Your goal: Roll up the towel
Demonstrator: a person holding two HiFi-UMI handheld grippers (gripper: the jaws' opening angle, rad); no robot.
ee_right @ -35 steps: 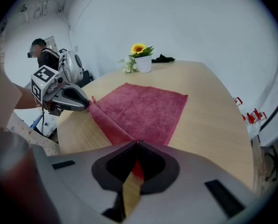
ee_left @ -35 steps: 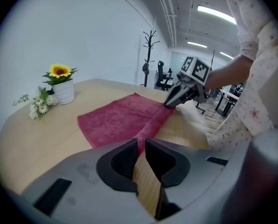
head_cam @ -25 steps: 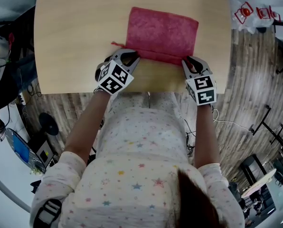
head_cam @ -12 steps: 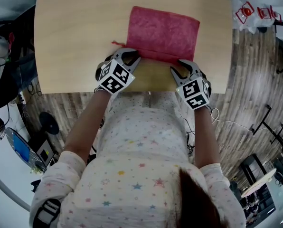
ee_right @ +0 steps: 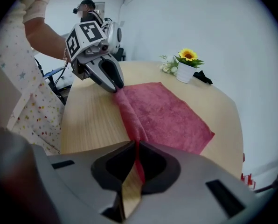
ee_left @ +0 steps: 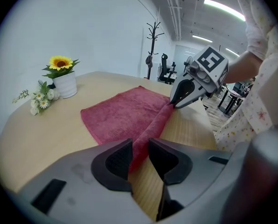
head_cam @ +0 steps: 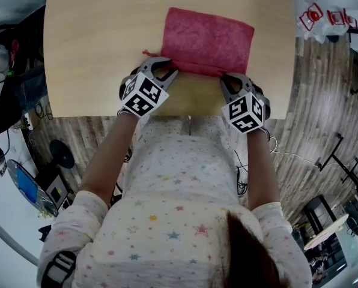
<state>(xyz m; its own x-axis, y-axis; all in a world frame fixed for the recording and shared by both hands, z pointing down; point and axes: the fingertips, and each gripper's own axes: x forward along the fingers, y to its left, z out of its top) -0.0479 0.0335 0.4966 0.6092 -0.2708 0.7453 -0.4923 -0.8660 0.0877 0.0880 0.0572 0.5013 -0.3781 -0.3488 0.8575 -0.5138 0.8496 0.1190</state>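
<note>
— Both ends of the towel (head_cam: 208,41) on the table (head_cam: 95,41) held?
— Right gripper (head_cam: 229,80) pinches its rolled edge at five o'clock. Left gripper (head_cam: 164,71), at seven, has just been opening; the roll sits between its parted jaws.

The towel (head_cam: 208,39) is crimson, the table (head_cam: 101,47) pale wood-grained, the shirt (head_cam: 179,209) white with coloured stars, the sunflower (ee_left: 60,62) yellow in a white pot (ee_left: 66,84).

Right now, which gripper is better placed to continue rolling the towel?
Probably right: the right gripper is shut on the towel at its rolled edge; the left gripper has just been opening its jaws, the roll loose between them.
</note>
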